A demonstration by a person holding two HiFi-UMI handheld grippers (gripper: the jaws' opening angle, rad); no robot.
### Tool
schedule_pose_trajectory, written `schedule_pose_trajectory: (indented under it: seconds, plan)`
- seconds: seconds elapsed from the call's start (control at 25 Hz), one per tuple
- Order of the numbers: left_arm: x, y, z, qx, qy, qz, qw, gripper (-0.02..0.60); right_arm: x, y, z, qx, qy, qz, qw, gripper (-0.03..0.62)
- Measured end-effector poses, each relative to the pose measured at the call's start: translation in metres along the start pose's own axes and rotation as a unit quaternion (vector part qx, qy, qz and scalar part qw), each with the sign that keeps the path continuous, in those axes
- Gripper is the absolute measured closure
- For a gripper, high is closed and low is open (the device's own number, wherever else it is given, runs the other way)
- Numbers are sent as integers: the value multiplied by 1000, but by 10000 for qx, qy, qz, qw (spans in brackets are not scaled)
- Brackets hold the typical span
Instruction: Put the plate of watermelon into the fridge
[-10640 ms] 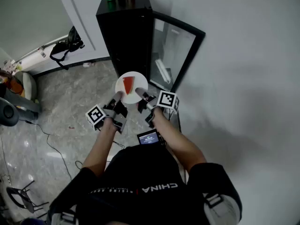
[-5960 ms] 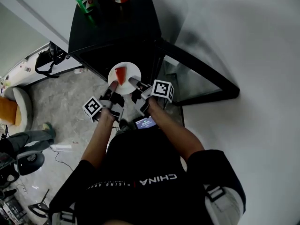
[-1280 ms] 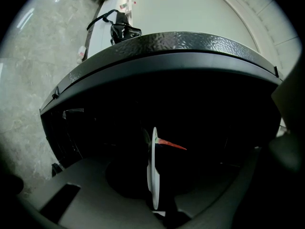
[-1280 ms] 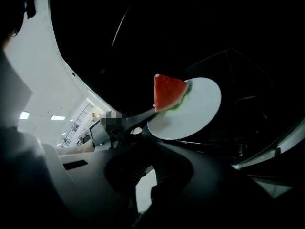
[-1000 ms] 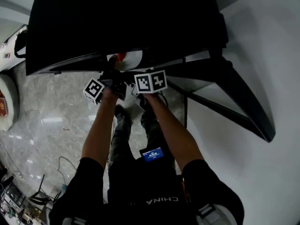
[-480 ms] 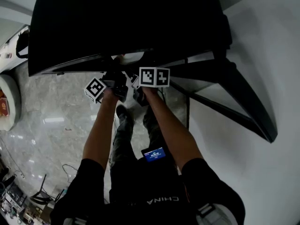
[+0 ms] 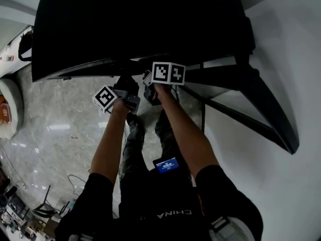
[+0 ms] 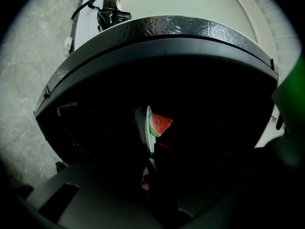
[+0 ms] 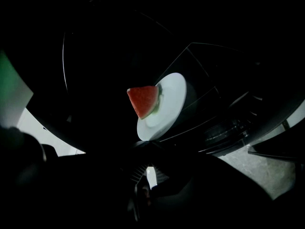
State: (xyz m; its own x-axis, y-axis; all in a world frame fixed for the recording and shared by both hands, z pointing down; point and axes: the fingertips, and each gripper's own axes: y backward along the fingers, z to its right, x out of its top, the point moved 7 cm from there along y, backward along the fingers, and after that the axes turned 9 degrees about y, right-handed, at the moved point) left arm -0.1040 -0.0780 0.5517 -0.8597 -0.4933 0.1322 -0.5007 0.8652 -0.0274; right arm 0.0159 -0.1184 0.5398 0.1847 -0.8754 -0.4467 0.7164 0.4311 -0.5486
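A white plate point(image 9: 169, 104) carries a red watermelon wedge point(image 9: 143, 100) and sits inside the dark cavity of the black fridge point(image 7: 135, 24). In the left gripper view the plate point(image 8: 147, 128) appears edge-on, with the wedge point(image 8: 161, 124) on its right face. My left gripper point(image 8: 151, 161) is shut on the plate's near rim, and my right gripper point(image 9: 143, 151) grips the rim from the other side. From the head view the left gripper point(image 7: 125, 82) and the right gripper point(image 7: 150, 84) reach under the fridge's top, which hides the plate.
The fridge's glass door point(image 7: 241, 99) stands open to the right. A wire shelf point(image 9: 233, 123) runs inside the fridge. Grey marble floor point(image 7: 60, 124) lies to the left, with a black bag point(image 8: 109, 15) on a white ledge. A white wall is on the right.
Both grippers have pushed the plate farther into the fridge. Its rim showed under the fridge top a second ago and is now hidden from the head view.
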Motion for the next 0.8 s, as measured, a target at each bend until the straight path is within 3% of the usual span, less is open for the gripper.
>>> schedule_pose_trajectory:
  seconds: [0.52,0.64,0.8]
  plan:
    - [-33,23,12,-190,-34,-841,9963,548,19,-4,-5,45,-355,229,9991,579]
    - [-45,45,14,-118,-295,-1080,9936,548,2,10,-11,42,-289,171,9994,579]
    - [-37,86,-33,-59,-1061,-1310,9857,549,-52,5,7,222,192,344,9990,579]
